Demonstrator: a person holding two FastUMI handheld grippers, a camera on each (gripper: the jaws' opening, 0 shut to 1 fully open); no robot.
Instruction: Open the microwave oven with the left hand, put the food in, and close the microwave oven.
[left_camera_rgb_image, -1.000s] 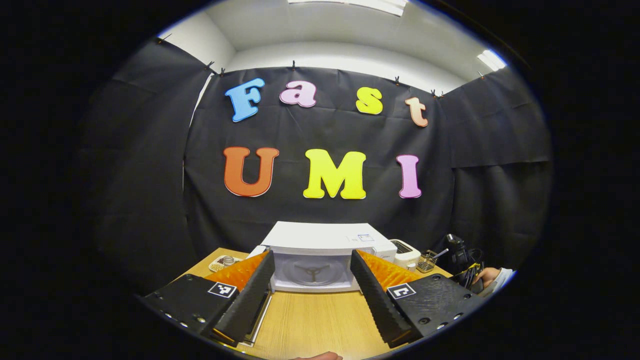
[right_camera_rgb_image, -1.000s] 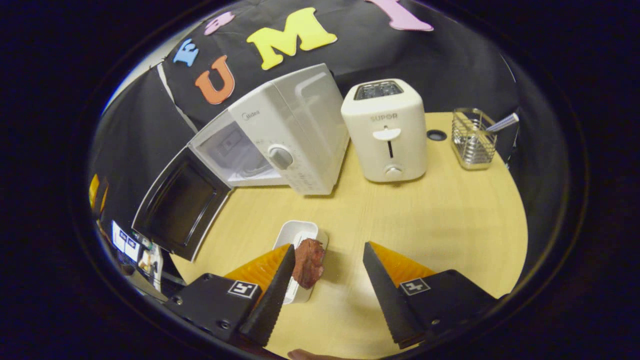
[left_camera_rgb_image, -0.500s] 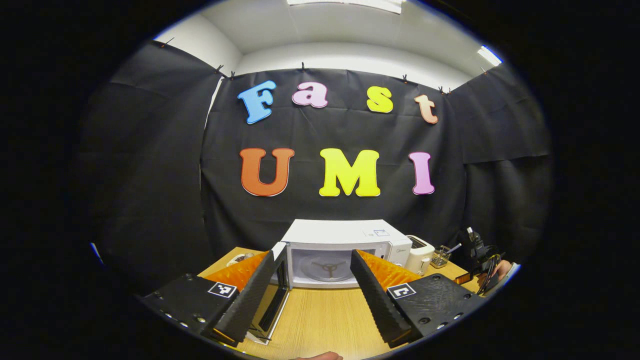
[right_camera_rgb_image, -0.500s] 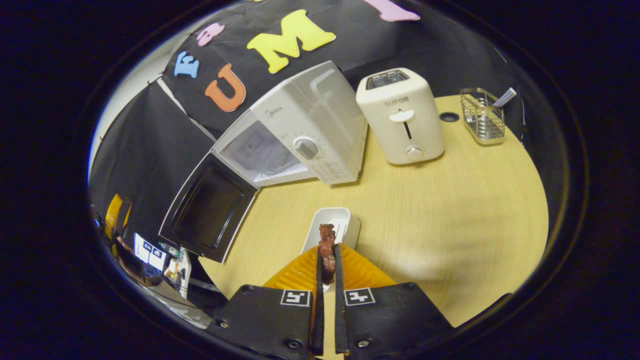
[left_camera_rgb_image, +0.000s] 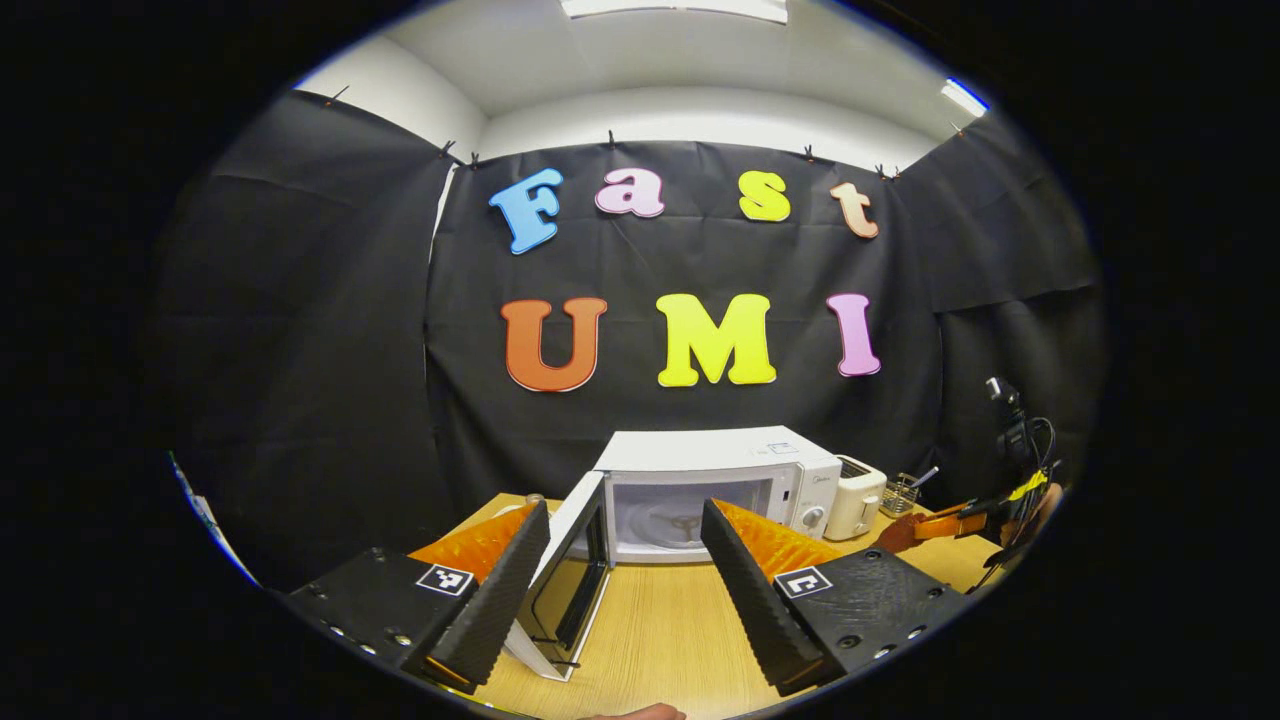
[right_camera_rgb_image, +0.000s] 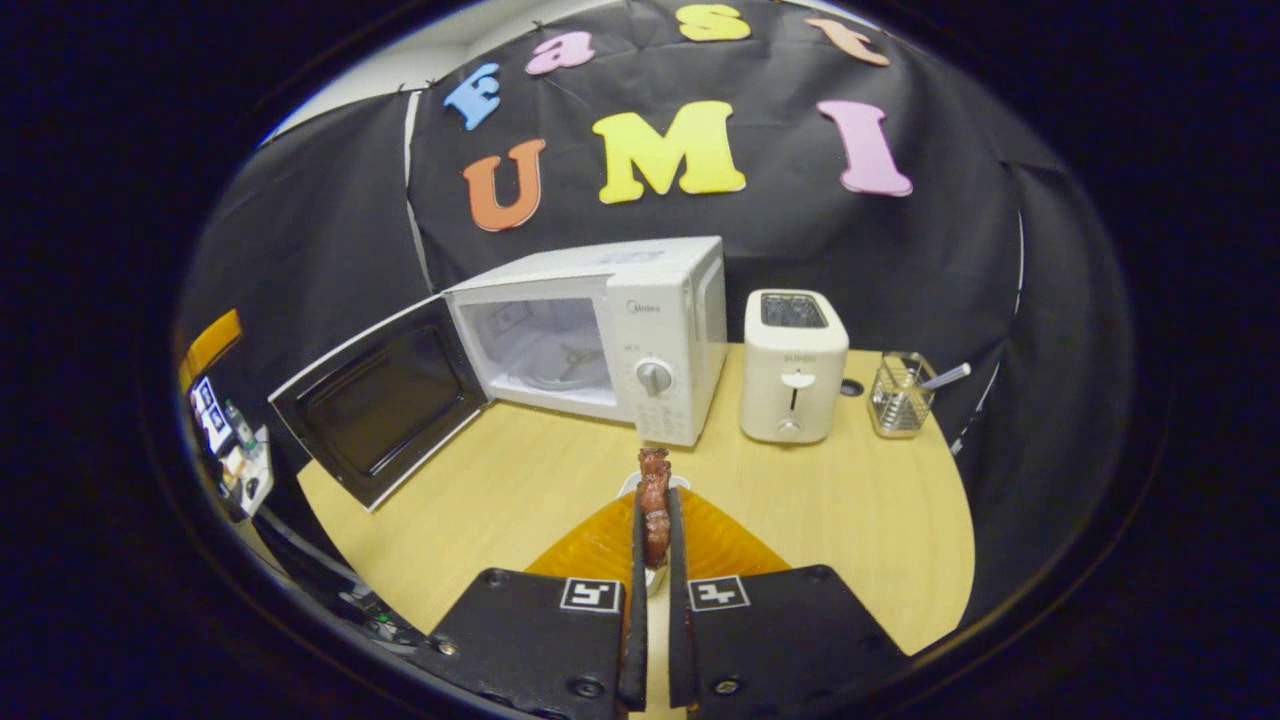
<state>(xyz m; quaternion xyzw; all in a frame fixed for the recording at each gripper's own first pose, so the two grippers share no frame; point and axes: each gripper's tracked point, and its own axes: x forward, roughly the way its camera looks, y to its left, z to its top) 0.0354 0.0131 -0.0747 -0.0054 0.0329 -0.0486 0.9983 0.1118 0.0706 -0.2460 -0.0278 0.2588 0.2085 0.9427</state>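
The white microwave (right_camera_rgb_image: 640, 300) stands at the back of the wooden table with its door (right_camera_rgb_image: 380, 400) swung wide to the left and its cavity bare. My right gripper (right_camera_rgb_image: 654, 497) is shut on a reddish-brown piece of meat (right_camera_rgb_image: 654, 500), held above the table in front of the microwave. A sliver of the white dish (right_camera_rgb_image: 628, 487) peeks out beneath it. In the left gripper view the microwave (left_camera_rgb_image: 720, 475) lies ahead and its open door (left_camera_rgb_image: 572, 585) sits close to my left gripper (left_camera_rgb_image: 625, 512), which is open with nothing between its fingers. Far right there, the meat (left_camera_rgb_image: 898, 535) shows.
A white toaster (right_camera_rgb_image: 793, 365) stands right of the microwave, then a wire basket (right_camera_rgb_image: 900, 408) with a utensil in it. Bare tabletop (right_camera_rgb_image: 830, 520) spreads in front of both. Small items lie beyond the table's left edge (right_camera_rgb_image: 235, 450).
My right gripper shut on the meat and lifted it off the white dish, tilting up to face the microwave. My left gripper drew back and to the left of the open door.
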